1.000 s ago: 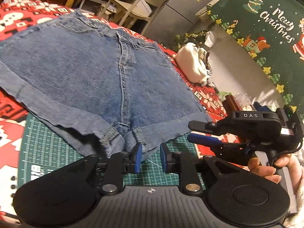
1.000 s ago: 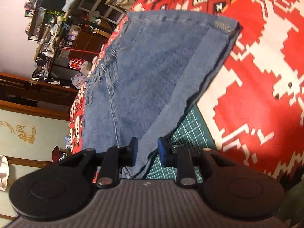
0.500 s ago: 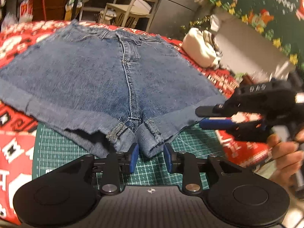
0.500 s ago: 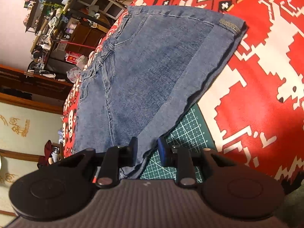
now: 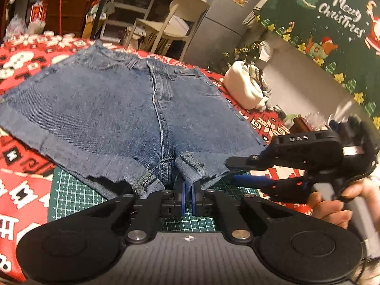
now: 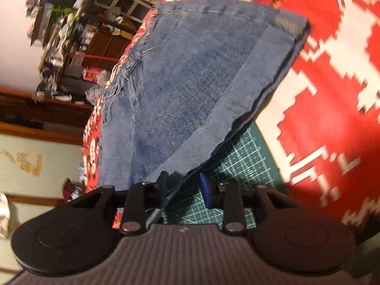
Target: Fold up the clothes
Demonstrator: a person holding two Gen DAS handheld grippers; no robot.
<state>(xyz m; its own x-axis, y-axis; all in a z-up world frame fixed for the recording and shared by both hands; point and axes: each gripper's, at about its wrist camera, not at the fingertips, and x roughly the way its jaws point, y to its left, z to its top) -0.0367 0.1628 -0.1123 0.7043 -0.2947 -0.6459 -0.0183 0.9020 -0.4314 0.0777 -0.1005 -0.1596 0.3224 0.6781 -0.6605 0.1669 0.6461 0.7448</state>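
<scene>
My left claw (image 5: 188, 198) pinched the shorts' (image 5: 114, 114) inner cuff to lift it for folding; my right claw (image 6: 184, 191) was opening around the outer hem, gripping nothing.

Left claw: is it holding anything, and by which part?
Yes. The left claw is shut on the denim shorts, pinching the cuffed hem of one leg beside the crotch.

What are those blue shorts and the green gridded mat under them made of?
The shorts look like denim: matte, faded blue, with visible twill weave, stitched seams and frayed cuffs. The green mat is probably a rubbery or vinyl cutting mat: smooth, flat, printed with a white grid.
</scene>
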